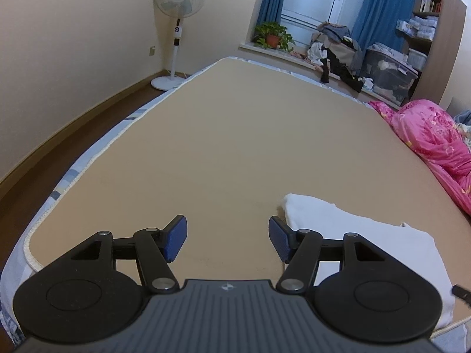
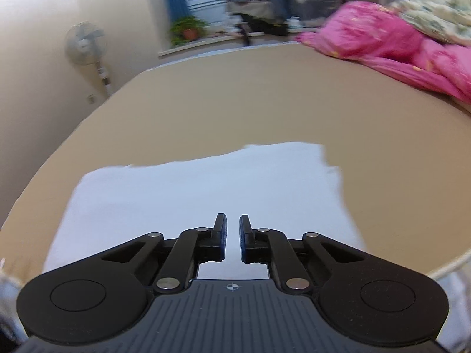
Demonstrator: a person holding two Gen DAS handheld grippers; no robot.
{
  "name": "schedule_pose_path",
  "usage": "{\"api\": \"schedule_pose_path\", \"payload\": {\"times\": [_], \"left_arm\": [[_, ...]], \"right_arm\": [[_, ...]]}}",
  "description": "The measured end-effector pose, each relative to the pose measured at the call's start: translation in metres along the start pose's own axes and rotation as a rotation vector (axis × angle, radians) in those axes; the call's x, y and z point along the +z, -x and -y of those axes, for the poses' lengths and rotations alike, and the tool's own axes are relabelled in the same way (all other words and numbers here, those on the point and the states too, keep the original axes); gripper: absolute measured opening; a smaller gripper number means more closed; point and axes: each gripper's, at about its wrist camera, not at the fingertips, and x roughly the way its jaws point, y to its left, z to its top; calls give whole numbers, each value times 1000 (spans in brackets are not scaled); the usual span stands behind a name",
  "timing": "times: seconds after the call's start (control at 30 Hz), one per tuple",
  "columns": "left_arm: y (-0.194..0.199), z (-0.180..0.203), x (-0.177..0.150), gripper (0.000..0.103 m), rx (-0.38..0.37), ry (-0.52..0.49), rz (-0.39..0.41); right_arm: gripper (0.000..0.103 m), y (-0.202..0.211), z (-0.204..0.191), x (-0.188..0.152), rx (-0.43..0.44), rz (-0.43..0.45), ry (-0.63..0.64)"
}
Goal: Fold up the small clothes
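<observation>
The white garment (image 2: pixel 206 200) is laid flat on the bed (image 1: pixel 220 135), the left gripper (image 1: pixel 228 239) held wide open beside it, the right gripper (image 2: pixel 232 239) nearly closed, empty, above it, seemingly for folding.

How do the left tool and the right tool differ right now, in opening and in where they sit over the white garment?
The left tool is wide open; the right tool is nearly closed, a slim gap showing, nothing between its pads. The left tool sits over bare tan bed beside the white garment; the right tool is directly above it. Both are empty.
</observation>
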Motion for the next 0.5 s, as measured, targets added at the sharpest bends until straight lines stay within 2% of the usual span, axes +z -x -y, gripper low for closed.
{"api": "schedule_pose_path", "payload": {"times": [0.1, 0.23, 0.43, 0.5], "left_arm": [[9, -14, 0, 68, -1, 9, 21], [15, -34, 0, 68, -6, 27, 26], [11, -57, -2, 68, -2, 43, -7], [8, -64, -3, 68, 0, 50, -18]], "right_arm": [[9, -1, -42, -13, 112, -10, 132], [9, -6, -99, -29, 217, -22, 266], [12, -27, -187, -60, 318, -69, 405], [30, -34, -215, -71, 317, -80, 465]]}}
